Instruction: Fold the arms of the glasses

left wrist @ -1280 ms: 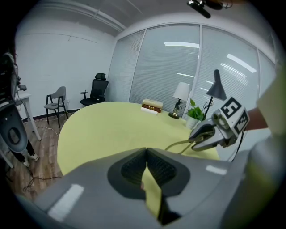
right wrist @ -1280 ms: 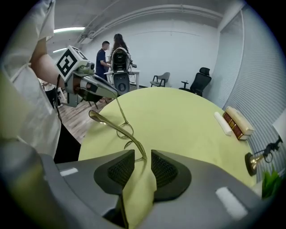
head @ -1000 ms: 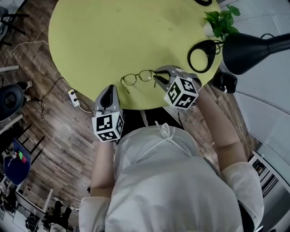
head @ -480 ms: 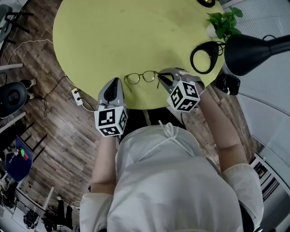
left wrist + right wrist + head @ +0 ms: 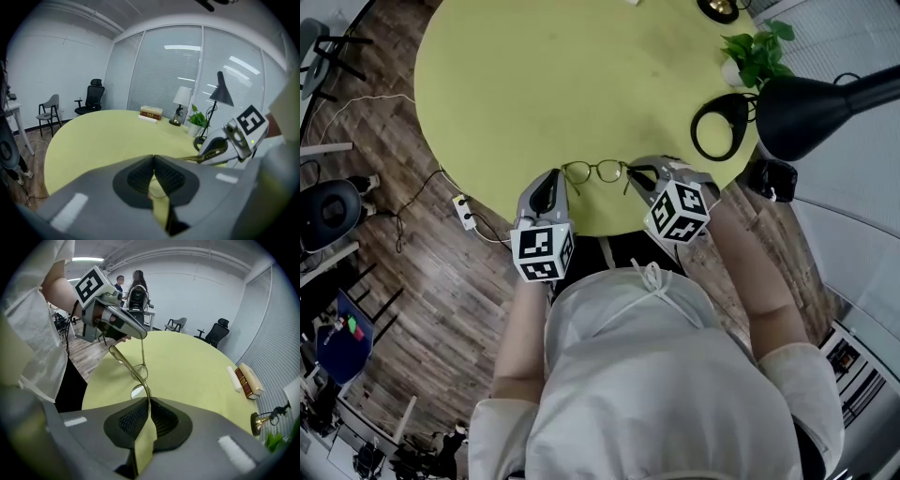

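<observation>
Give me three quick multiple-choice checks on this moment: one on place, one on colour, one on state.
1. Where are the glasses?
A) at the table's centre
B) by the table's near edge, between the left gripper and the right gripper
C) at the table's far rim

2. What colour is the table top?
A) yellow-green
B) white
C) dark brown

3. What state is the right gripper in?
A) open and empty
B) shut and empty
C) shut on a glasses arm

Key:
1 B, the head view shows them at the near rim between both grippers.
2 A, the top is yellow-green in every view.
3 C, its jaws have just been closing and the arm sits pinched between them.
</observation>
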`<state>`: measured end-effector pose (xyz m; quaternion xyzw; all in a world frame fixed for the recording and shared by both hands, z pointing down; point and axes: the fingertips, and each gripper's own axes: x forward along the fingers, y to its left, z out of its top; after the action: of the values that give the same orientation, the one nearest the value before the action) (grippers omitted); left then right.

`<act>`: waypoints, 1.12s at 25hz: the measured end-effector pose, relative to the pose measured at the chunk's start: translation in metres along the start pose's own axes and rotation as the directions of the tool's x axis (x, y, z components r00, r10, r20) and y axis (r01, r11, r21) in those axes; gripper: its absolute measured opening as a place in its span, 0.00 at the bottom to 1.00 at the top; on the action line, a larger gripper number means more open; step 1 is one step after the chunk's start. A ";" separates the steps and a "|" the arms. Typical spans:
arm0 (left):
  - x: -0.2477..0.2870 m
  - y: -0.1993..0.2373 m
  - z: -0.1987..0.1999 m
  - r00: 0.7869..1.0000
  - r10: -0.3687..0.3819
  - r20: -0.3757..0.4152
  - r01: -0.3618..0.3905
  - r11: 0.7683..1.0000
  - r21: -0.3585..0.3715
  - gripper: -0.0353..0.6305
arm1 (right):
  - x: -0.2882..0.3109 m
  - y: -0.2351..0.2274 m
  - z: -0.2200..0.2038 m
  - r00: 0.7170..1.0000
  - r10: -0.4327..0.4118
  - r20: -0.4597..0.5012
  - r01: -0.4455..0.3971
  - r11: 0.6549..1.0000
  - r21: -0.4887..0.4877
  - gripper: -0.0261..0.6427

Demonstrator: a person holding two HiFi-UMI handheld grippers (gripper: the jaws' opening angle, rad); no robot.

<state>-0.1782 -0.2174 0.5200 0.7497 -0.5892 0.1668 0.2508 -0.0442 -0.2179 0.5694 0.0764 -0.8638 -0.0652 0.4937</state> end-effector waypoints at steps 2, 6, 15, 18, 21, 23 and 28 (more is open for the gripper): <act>0.004 -0.007 -0.002 0.999 -0.034 -0.020 0.034 0.999 0.012 0.06 | -0.001 0.001 -0.001 1.000 0.000 -0.001 0.000 1.000 -0.001 0.07; 0.016 -0.021 -0.005 0.995 -0.087 -0.050 0.089 0.995 0.050 0.06 | -0.003 0.001 -0.003 1.000 0.000 0.001 0.000 1.000 0.009 0.07; 0.036 -0.037 -0.021 0.988 -0.112 -0.106 0.120 0.990 0.073 0.06 | -0.004 0.002 -0.001 1.000 -0.002 0.010 0.002 1.000 0.005 0.06; 0.041 -0.041 -0.028 0.986 -0.115 -0.118 0.124 0.990 0.067 0.06 | -0.005 0.000 -0.002 1.000 -0.002 0.012 0.002 1.000 0.006 0.06; 0.046 -0.042 -0.036 0.984 -0.108 -0.139 0.118 0.991 0.067 0.06 | -0.006 0.001 -0.001 1.000 0.000 0.018 -0.001 1.000 0.016 0.06; 0.048 -0.042 -0.041 0.983 -0.105 -0.152 0.116 0.991 0.066 0.06 | -0.007 0.003 0.001 1.000 0.006 0.025 -0.007 1.000 0.026 0.06; 0.055 -0.043 -0.049 0.979 -0.105 -0.175 0.121 0.989 0.081 0.06 | -0.007 0.005 0.002 0.999 0.018 0.030 -0.019 0.999 0.030 0.06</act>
<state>-0.1208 -0.2252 0.5826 0.7757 -0.5139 0.2423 0.2749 -0.0433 -0.2115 0.5636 0.0752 -0.8727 -0.0486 0.4799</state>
